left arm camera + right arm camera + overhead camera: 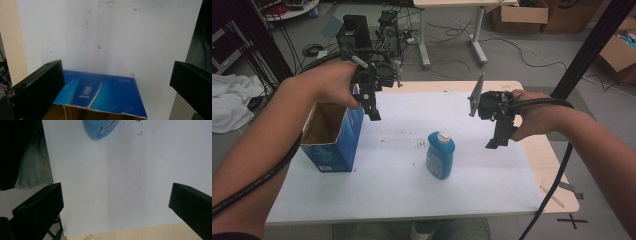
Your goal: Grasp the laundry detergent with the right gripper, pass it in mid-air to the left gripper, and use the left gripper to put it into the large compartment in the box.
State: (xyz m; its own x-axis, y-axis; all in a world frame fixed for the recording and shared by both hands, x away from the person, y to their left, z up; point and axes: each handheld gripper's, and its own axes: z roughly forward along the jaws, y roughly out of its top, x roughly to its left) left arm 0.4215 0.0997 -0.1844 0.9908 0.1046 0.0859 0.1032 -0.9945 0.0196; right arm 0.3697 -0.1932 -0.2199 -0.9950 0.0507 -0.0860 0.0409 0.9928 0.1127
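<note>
Bottle [440, 155] stands centre frame, untouched; both the left gripper [373, 107] and right gripper [498, 139] hover wide open, empty. Next: probably lowering onto it.

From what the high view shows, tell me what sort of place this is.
Probably a lab or workshop rather than a home: computer towers and loose cables on the floor, cardboard boxes stacked behind, and a plain work table set up for recording.

Even, soft overhead light brightens the white matte table sheet [402, 165]; shadows stay faint. The high view bends at its edges, and both gripper views look slightly soft, their lower corners dark.
</note>
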